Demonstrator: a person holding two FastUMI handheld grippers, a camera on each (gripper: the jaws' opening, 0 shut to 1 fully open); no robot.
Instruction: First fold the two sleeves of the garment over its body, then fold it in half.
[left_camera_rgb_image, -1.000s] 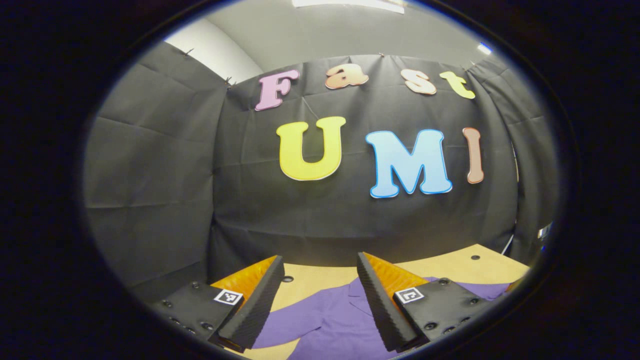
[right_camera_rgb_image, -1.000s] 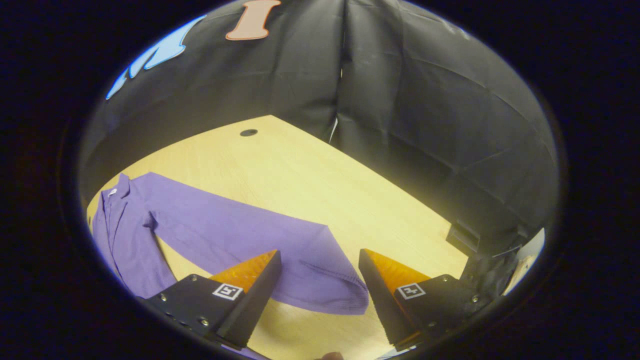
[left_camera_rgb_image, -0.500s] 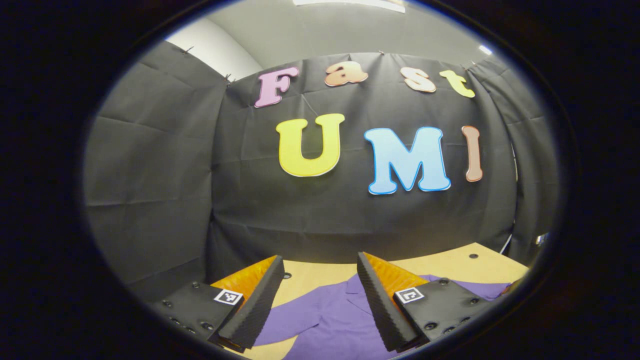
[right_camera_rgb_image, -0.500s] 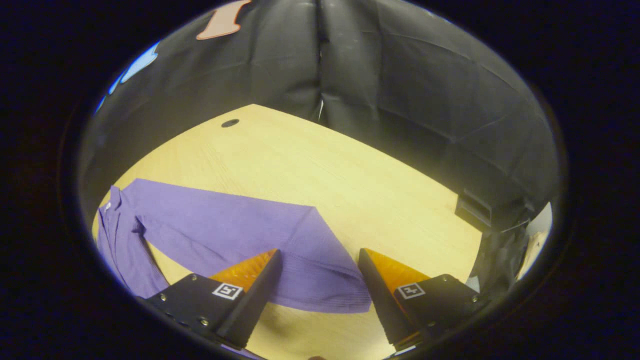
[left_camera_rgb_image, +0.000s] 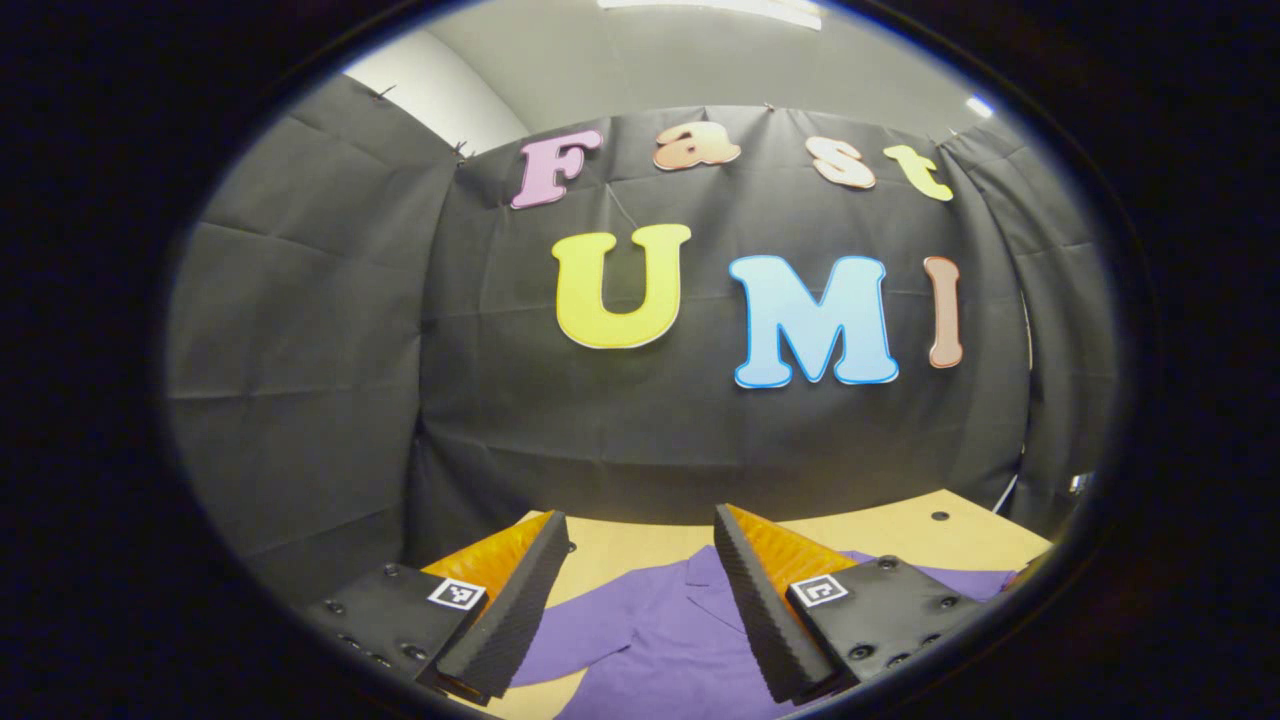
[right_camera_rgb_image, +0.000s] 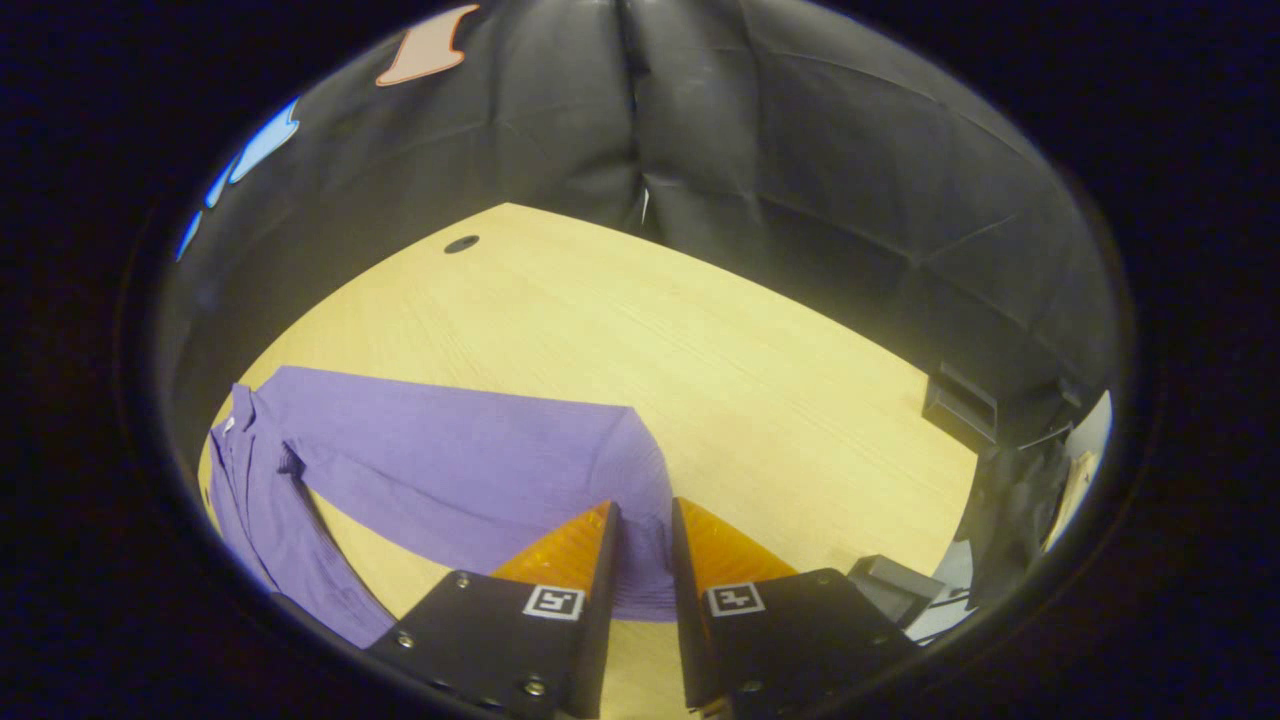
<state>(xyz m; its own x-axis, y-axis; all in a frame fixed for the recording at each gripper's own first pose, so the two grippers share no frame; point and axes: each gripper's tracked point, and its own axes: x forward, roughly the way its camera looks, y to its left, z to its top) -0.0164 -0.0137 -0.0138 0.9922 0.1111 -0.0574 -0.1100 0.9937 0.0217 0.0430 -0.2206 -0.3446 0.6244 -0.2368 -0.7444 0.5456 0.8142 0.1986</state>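
Note:
A purple long-sleeved garment (right_camera_rgb_image: 270, 510) lies flat on the wooden table (right_camera_rgb_image: 700, 350), its collar toward the left of the right gripper view. One sleeve (right_camera_rgb_image: 470, 450) stretches out across the table to my right gripper (right_camera_rgb_image: 643, 508), whose fingers stand close together with the cuff end pinched between them. In the left gripper view the garment (left_camera_rgb_image: 660, 630) shows its collar and shoulder between and below the fingers. My left gripper (left_camera_rgb_image: 640, 520) is held open above it, with nothing between the fingers.
The black cloth wall rises right behind the table's far edge. A small round hole (right_camera_rgb_image: 461, 243) marks the table near its far corner. A dark box (right_camera_rgb_image: 960, 400) sits at the table's right edge, and bare wood lies beyond the sleeve.
My right gripper has dropped toward the cuff and its fingers have come together on it. The left gripper has stayed open and drifted only slightly.

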